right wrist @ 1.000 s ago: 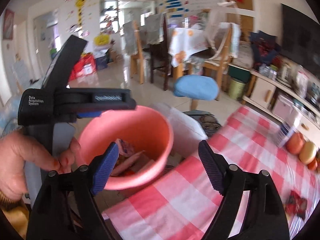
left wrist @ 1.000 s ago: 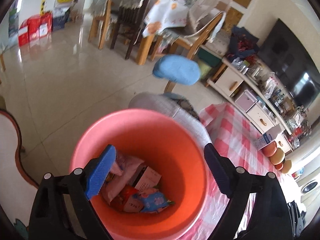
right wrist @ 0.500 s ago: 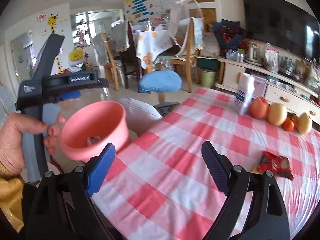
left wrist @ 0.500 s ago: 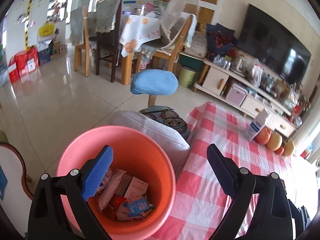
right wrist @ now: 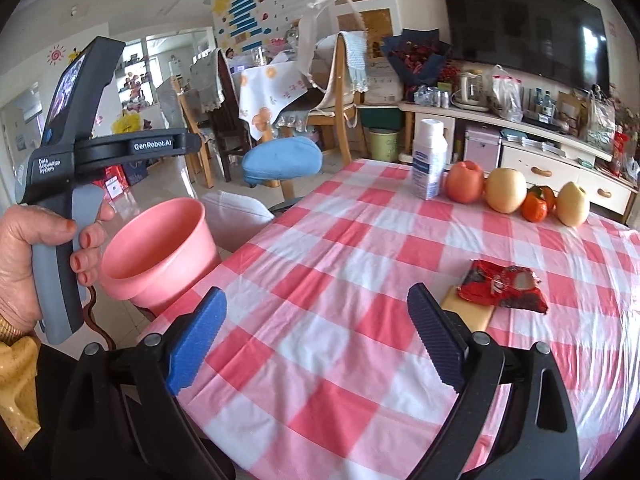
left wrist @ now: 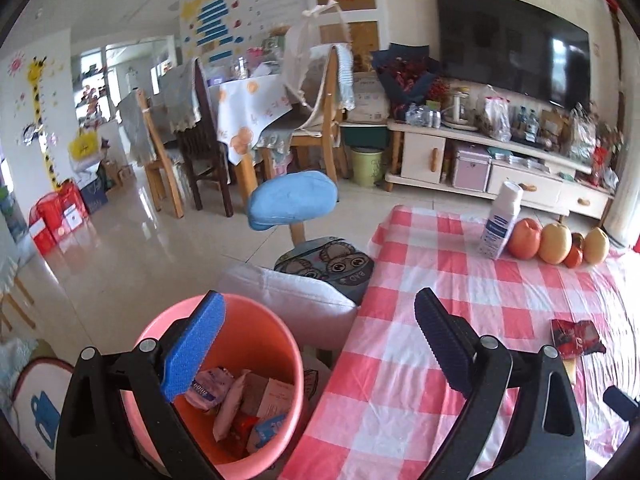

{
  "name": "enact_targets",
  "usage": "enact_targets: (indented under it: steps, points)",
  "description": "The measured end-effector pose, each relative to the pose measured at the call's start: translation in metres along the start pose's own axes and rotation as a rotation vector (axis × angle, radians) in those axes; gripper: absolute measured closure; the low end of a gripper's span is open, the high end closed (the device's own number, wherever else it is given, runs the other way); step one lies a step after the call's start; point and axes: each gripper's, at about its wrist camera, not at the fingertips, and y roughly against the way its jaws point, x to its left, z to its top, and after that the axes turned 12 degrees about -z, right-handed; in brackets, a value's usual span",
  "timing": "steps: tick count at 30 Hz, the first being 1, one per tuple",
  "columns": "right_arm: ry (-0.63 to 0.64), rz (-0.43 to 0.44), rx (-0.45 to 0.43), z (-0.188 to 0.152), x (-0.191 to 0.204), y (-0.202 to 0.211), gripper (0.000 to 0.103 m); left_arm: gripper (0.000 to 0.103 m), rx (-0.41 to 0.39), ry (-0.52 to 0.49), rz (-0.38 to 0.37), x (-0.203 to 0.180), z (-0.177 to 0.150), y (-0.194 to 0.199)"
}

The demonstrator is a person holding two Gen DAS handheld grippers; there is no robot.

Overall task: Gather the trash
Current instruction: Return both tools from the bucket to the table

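We held both tools over a pink-checked tablecloth [right wrist: 360,280] in a cluttered living room; a red wrapper [right wrist: 502,286] lay there, apart from the pink bucket [left wrist: 256,344]. Left gripper [left wrist: 316,344] and right gripper [right wrist: 316,336] had just been opening, jaws wide, nothing between them.
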Motion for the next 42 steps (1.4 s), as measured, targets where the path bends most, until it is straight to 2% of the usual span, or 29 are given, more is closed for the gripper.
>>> enact_targets:
  steps: [4,18,42]
  points:
    - [-0.017,-0.007,-0.008,-0.001,-0.012,0.005,0.01,0.008,-0.004,-0.051,0.013,-0.019,0.001,0.001]
    - [-0.068,-0.026,-0.009,0.0,-0.052,0.013,0.01,0.008,0.001,-0.102,-0.019,-0.06,0.003,-0.002]
    - [-0.195,-0.154,-0.001,0.002,-0.148,0.017,0.01,0.008,0.084,-0.294,-0.104,-0.149,-0.005,-0.021]
